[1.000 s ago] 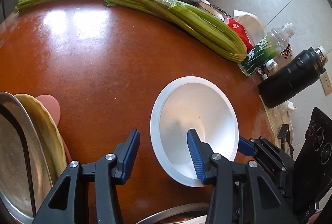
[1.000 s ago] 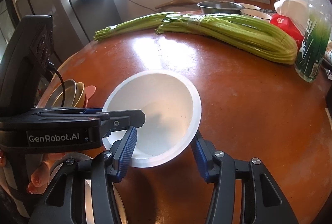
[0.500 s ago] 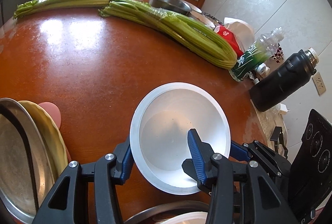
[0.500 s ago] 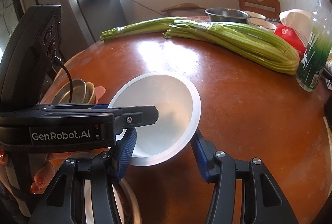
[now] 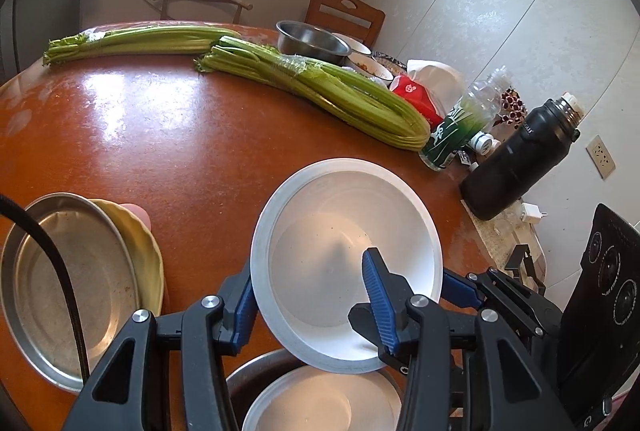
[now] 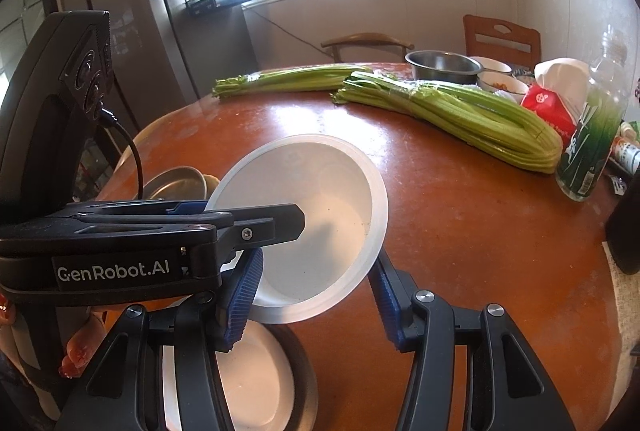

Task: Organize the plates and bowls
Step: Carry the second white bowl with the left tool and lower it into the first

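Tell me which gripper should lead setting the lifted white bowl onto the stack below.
Left, probably. The left gripper straddles the wall of the white bowl, and the stacked bowl lies straight below it; from the right gripper it sits off-centre.

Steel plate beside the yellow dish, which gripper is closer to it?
Left. The left gripper holds the white bowl on the side facing the steel plate; the right gripper holds its far side.

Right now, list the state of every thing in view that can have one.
white bowl: tilted, lifted, gripped by both grippers
left gripper: shut on bowl's rim
right gripper: shut on bowl's rim
second white bowl: upright, nested in a metal bowl
plastic bottle: upright, uncapped
black flask: capped
metal plate: empty
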